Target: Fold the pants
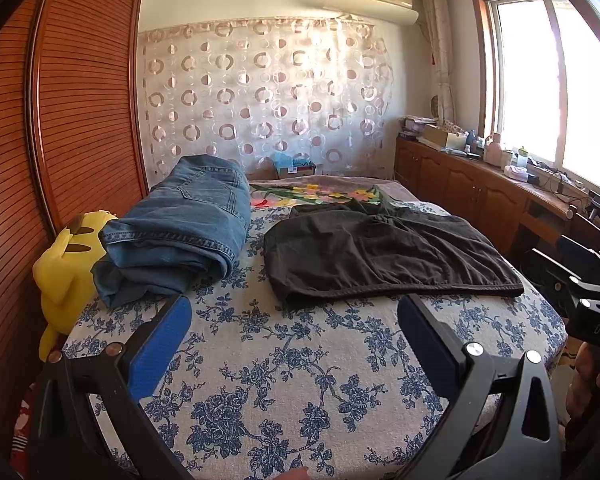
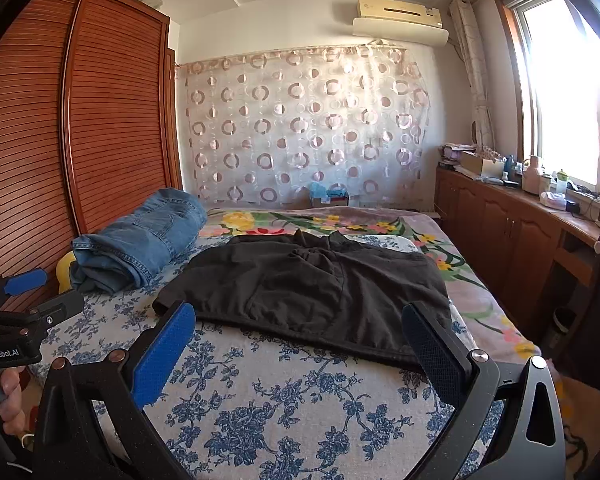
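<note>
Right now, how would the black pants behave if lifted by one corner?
The black pants look thin and limp, lying flat with soft wrinkles, so they would probably droop and bunch. They likely weigh little, and might drag across the floral sheet.

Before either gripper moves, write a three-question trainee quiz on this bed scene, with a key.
1. True or false: the black pants lie spread flat on the bed cover.
2. What sits beside the folded jeans at the bed's edge? A) a yellow plush toy B) a red pillow C) a laptop
3. Fill in: the left gripper and right gripper both stand ____, holding nothing.

Key: 1 true; 2 A, the yellow plush toy; 3 open.
</note>
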Demonstrator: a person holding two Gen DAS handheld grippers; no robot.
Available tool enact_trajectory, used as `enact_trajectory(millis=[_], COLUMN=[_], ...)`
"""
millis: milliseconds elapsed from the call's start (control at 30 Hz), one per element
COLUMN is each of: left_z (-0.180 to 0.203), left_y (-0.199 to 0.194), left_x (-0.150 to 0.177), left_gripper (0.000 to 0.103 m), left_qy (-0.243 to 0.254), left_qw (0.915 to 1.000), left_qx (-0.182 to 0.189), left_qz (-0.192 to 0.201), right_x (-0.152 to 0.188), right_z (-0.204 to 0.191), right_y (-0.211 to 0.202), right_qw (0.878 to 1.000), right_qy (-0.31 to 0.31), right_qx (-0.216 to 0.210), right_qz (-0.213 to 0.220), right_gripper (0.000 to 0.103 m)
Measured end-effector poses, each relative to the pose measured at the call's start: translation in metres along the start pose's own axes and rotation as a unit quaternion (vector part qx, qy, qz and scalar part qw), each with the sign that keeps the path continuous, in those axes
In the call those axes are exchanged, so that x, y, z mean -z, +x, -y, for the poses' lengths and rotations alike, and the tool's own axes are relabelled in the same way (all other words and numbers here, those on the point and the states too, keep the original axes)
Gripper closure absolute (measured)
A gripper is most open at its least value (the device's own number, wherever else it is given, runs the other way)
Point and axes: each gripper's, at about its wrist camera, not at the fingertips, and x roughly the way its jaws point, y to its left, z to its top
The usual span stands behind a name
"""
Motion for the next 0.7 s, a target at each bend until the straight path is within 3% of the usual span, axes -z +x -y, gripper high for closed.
enact_trajectory(millis=[700], left_z=[-0.0017], left_y=[-0.0017], left_x=[-0.0011], left_gripper=[0.000], left_qy=[-0.002], left_qw=[1.0000], left_qx=[0.002], left_qz=[0.003], right_x=[0.0004], right_z=[0.0007], right_y=[0.0049], right_qw=[1.000], right_qy=[0.005], right_qx=[-0.001], right_qz=[-0.003], right_gripper=[0.000])
